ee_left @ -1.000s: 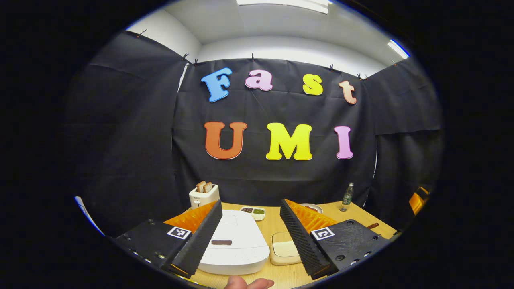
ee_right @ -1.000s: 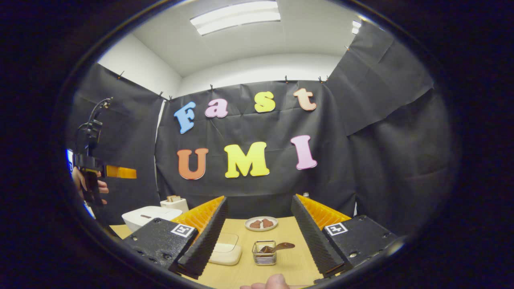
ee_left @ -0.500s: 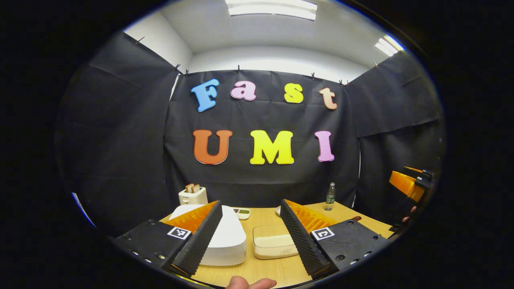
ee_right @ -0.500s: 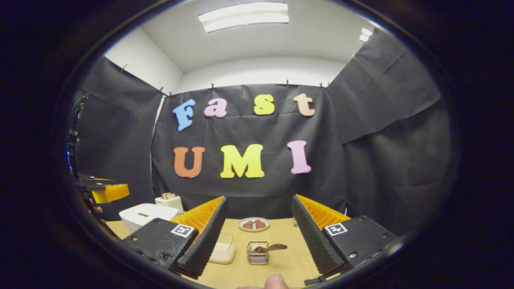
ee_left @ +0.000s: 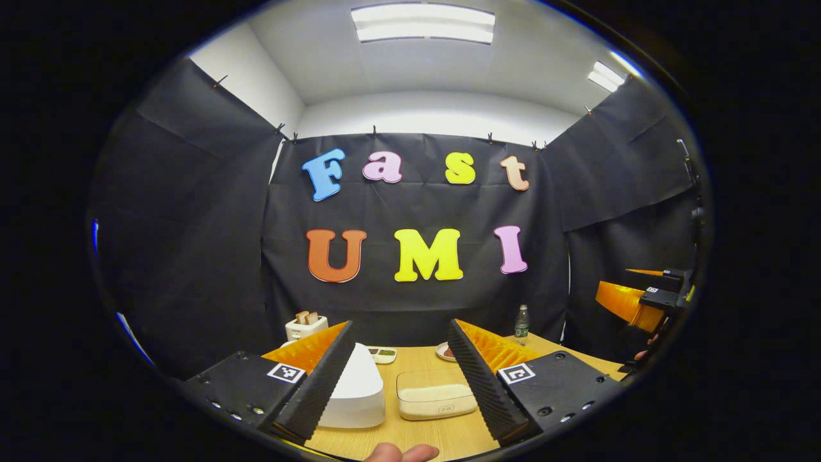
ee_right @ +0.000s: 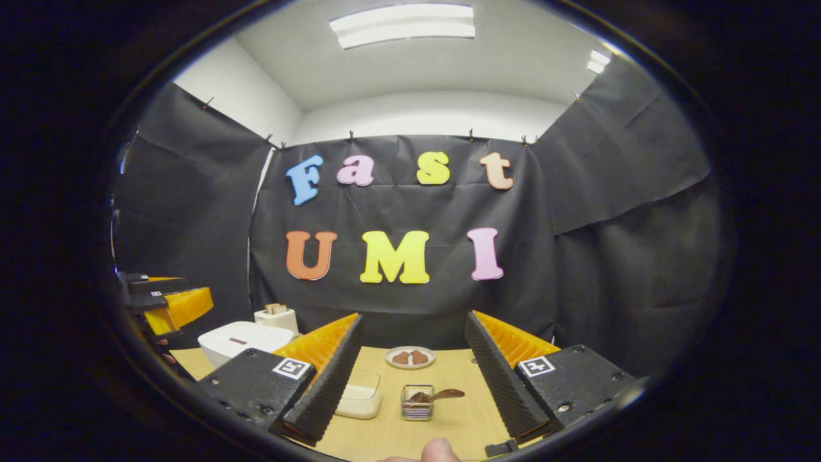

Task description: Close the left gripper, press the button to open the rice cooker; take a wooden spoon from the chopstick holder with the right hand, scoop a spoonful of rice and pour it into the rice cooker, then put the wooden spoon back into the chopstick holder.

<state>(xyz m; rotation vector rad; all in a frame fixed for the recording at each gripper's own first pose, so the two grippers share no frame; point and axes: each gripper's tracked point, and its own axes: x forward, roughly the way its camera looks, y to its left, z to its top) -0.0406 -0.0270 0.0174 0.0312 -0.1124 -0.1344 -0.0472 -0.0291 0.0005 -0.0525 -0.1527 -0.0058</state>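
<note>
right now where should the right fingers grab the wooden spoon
Probably the handle stub of the wooden spoon, which sticks out right of the chopstick holder and lies tilted across its rim. Come from above and the right, clear of the wire walls.

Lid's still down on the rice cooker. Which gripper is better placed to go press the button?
Left. Its gripper has the rice cooker right ahead by its left finger, though it is open and must close first. The right gripper faces the chopstick holder; the cooker sits off to its left.

Each tool [ee_left: 401,378] [ee_right: 410,378] has two ribbed, wedge-shaped fingers on black mounting blocks, each block carrying small screws and a square black-and-white marker [ee_left: 285,372].
</note>
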